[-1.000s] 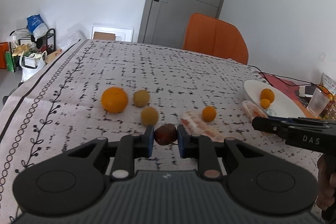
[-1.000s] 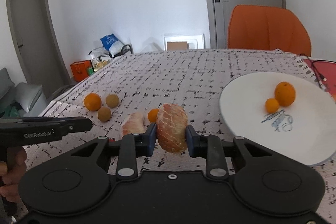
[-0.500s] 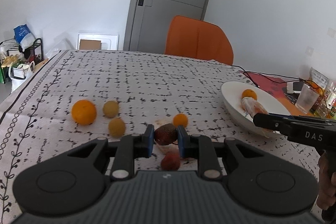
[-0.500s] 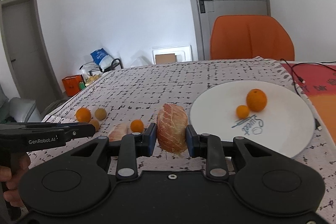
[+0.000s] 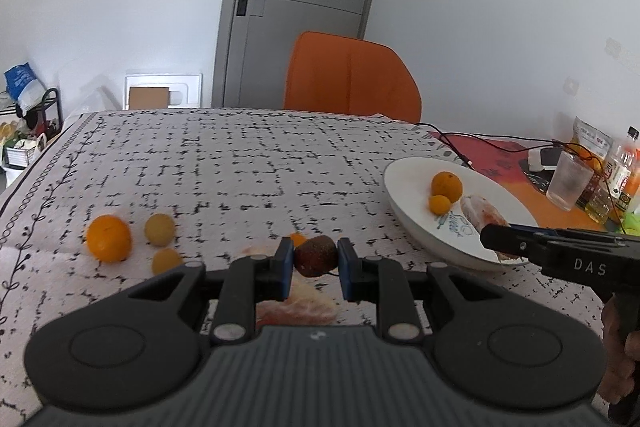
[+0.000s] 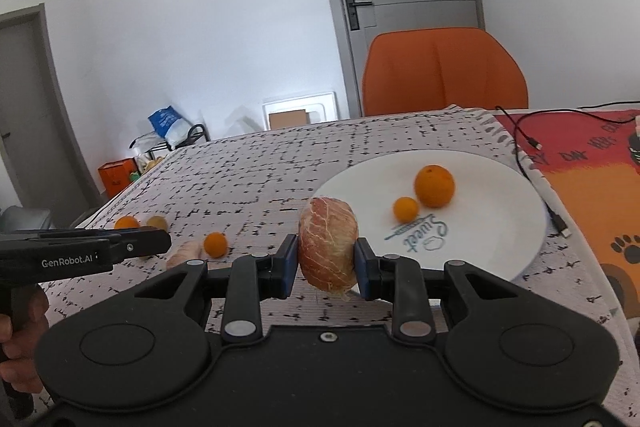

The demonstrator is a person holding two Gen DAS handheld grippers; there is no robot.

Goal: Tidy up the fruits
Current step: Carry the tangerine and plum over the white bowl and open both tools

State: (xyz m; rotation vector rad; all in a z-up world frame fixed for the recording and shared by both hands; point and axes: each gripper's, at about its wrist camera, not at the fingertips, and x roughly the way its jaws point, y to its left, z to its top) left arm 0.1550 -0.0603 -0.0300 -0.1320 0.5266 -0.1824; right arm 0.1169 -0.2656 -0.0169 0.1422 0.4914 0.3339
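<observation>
White plate is seen holding two oranges, while each tool grips another fruit and several are left on the surface.

The right tool grips a peeled pink citrus piece upright between its blue pads, just in front of the near rim of the white plate. On the plate lie a large orange and a small orange, side by side. Left of the plate, on the patterned desk, sits another small orange. The left tool reaches in farther left.
</observation>
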